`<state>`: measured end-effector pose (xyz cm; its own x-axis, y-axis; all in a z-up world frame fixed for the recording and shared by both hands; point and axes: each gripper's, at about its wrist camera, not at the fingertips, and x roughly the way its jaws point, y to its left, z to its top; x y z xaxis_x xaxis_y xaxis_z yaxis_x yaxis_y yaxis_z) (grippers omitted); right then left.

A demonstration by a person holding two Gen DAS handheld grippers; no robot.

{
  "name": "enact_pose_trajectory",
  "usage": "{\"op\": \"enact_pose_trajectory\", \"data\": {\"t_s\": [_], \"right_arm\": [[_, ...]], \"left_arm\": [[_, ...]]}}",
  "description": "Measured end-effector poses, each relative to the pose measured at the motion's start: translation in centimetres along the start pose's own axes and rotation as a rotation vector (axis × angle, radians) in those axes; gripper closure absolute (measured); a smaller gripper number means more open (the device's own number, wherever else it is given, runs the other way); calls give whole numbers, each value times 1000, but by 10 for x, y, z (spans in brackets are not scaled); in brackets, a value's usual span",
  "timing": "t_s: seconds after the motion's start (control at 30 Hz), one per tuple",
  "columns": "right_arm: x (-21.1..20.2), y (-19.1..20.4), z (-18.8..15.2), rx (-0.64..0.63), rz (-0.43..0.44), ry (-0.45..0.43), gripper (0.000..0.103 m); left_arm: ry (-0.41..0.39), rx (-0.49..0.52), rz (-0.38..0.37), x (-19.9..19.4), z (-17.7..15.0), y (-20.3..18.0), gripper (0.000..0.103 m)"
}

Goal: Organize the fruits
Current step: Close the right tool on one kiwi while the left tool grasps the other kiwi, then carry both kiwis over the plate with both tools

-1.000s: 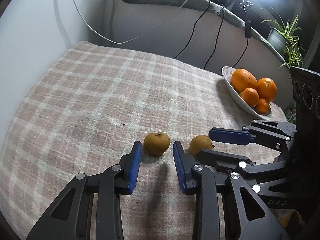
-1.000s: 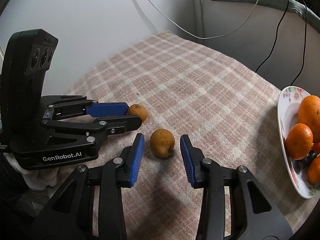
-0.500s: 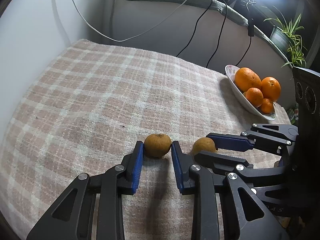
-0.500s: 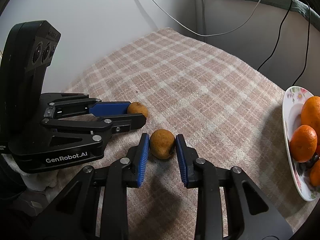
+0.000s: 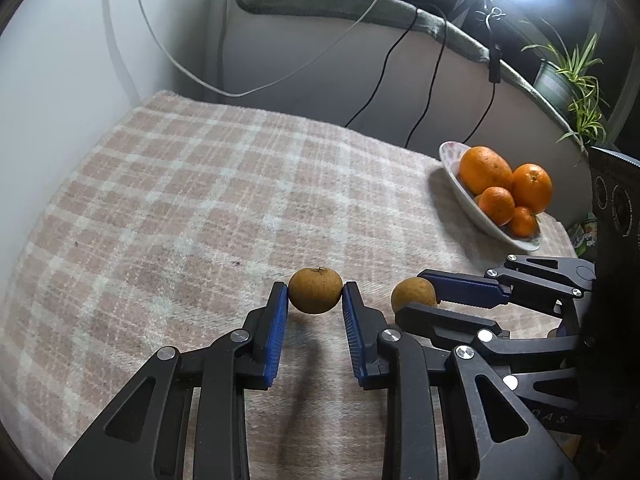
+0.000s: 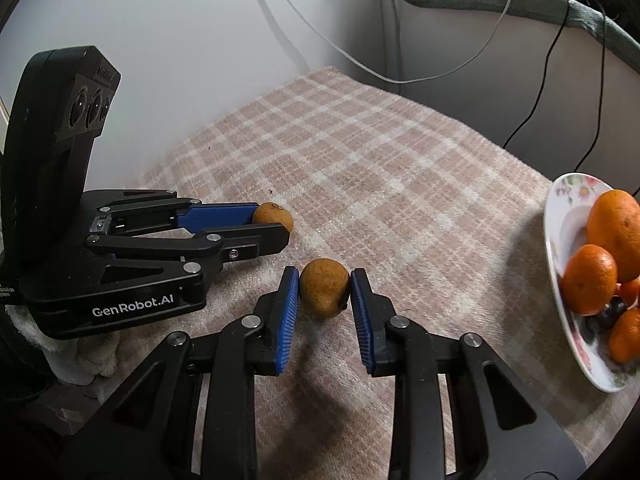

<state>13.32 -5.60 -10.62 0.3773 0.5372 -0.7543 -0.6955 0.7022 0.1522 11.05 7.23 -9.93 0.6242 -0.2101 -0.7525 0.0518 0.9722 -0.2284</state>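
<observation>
On the plaid cloth (image 5: 208,200), each hand-held gripper (left (image 5: 315,300), right (image 6: 325,286)) pinches one brown fruit (image 5: 315,290) between its pads.

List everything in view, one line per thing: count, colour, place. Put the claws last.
Brown fruits: two, dull brown, on the blanket, one in the left claw, one in the right claw.
Oranges: at least four, bright orange, piled in the dish.
Dark fruit: one, near black, among the oranges.
Dish: one, white with floral print, on the blanket's right side.
Blanket: one, pink and cream plaid, covering the surface.
Cables: several, black and white, hanging along the wall.
Plant: one, green, far right on the ledge.
Left claw: black with blue pads, shut on its fruit.
Right claw: black with blue pads, shut on its fruit.
</observation>
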Motion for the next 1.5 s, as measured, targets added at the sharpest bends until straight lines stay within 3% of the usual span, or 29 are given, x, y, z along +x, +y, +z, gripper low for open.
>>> {"op": "enact_pose_trajectory", "data": {"t_s": [0.73,1.5], "right_arm": [[-82,-55,-14,89,-110,-146,76],[-123,-111,-38,160,-205,-197,76]], "left_arm": [[-62,81,-86,-4,34,-66,77],[-67,167,-134,28,69,-129,77]]}}
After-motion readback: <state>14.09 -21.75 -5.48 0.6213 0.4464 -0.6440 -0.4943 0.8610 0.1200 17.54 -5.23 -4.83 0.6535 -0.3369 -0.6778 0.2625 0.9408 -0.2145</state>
